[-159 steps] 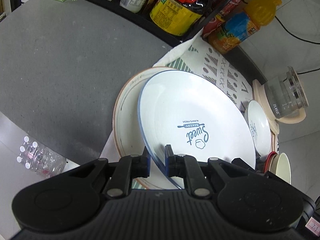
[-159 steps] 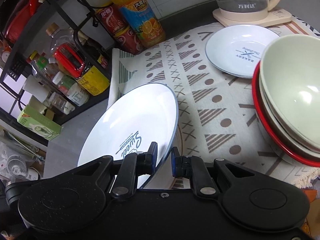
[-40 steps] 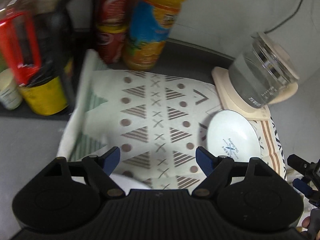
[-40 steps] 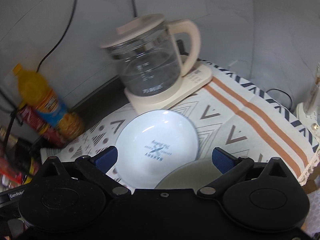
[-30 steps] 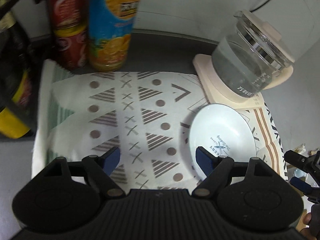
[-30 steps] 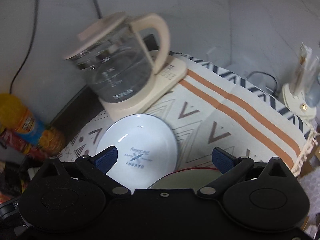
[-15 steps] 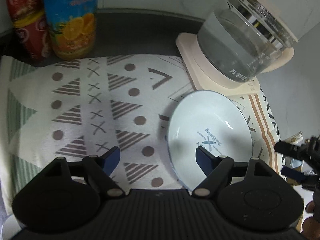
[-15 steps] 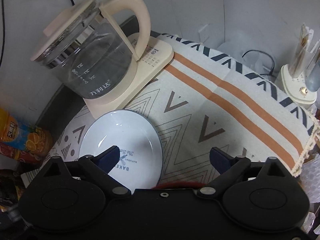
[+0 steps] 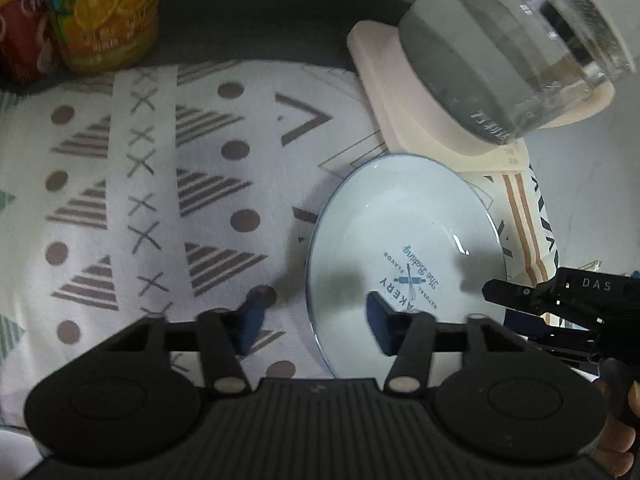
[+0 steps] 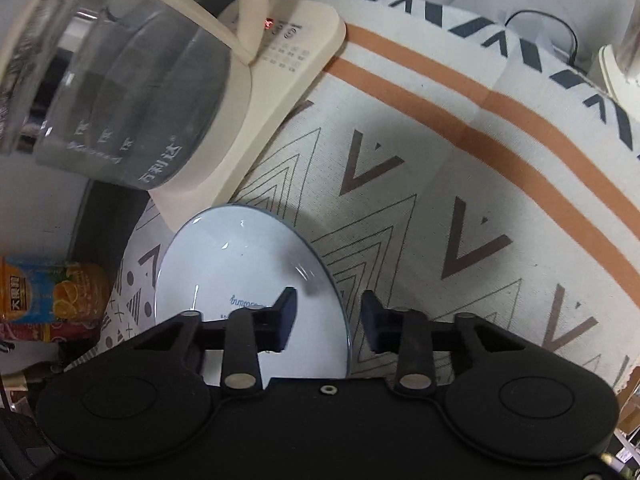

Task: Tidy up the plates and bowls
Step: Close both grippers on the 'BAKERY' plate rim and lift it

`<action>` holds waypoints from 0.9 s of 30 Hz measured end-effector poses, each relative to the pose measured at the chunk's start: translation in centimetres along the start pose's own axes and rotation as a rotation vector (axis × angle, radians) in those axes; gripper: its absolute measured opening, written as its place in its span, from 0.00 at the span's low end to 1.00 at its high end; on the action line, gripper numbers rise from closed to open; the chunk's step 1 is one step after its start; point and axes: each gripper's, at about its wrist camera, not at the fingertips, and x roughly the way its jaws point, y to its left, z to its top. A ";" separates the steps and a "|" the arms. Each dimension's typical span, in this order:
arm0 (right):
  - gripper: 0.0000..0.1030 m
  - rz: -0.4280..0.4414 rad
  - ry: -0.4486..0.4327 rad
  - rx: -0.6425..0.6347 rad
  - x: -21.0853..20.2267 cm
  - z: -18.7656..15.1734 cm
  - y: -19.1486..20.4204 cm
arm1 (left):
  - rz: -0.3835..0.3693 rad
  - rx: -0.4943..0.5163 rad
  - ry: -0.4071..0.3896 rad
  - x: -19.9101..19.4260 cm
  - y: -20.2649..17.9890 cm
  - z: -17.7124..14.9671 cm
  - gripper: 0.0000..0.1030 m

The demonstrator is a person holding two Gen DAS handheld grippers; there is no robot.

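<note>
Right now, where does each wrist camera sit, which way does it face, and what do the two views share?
Left wrist: behind the open left gripper, looking down at the small white plate on the patterned cloth; the right gripper shows at right.
Right wrist: behind the open right gripper, jaws straddling the plate's right rim.
Shared: plate, glass kettle, orange drink bottle.

Home kitchen counter: glass kettle [image 10: 120, 80], juice bottle [image 9: 104, 12], patterned cloth [image 9: 160, 200].
</note>
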 end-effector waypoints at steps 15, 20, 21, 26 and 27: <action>0.22 -0.076 0.026 -0.146 2.5 0.4 2.7 | -0.053 -0.111 0.025 1.0 0.9 0.5 0.15; 0.19 -0.074 -0.033 -0.193 2.1 -0.9 3.7 | -0.058 -0.102 0.010 0.4 1.4 0.5 0.15; 0.17 -0.059 -0.041 -0.188 2.2 -1.0 3.7 | -0.062 -0.102 0.005 0.1 1.7 0.4 0.15; 0.11 0.003 -0.079 -0.198 0.9 -1.5 4.6 | -0.065 -0.106 -0.019 -1.1 2.5 0.2 0.15; 0.09 0.016 -0.083 -0.205 0.7 -1.6 4.8 | -0.064 -0.108 -0.026 -1.4 2.7 0.2 0.15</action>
